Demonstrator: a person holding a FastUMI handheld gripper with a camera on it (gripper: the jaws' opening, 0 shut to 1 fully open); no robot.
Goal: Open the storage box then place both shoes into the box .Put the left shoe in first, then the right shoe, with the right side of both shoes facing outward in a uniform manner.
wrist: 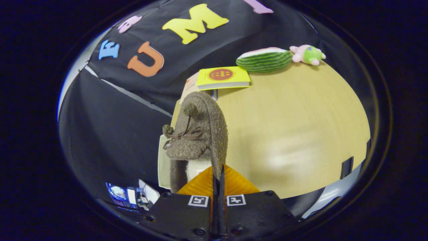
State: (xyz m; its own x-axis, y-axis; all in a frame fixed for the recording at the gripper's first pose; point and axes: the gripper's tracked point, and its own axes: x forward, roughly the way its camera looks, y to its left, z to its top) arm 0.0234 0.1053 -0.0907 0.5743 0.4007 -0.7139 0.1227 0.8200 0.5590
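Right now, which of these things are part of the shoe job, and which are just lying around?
Part of the job:
- fuzzy brown shoe, pinched at its edge
- gripper, fingers shut on the shoe

Just lying about:
- yellow book
- watermelon-slice toy
- pink and green plush toy
- wooden table

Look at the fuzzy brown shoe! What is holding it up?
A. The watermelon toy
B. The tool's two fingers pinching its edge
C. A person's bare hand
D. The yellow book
B. The tool has both fingers closed tight on the back edge of the fuzzy brown shoe, which hangs just ahead of them, while the yellow book and watermelon toy lie far beyond on the table.
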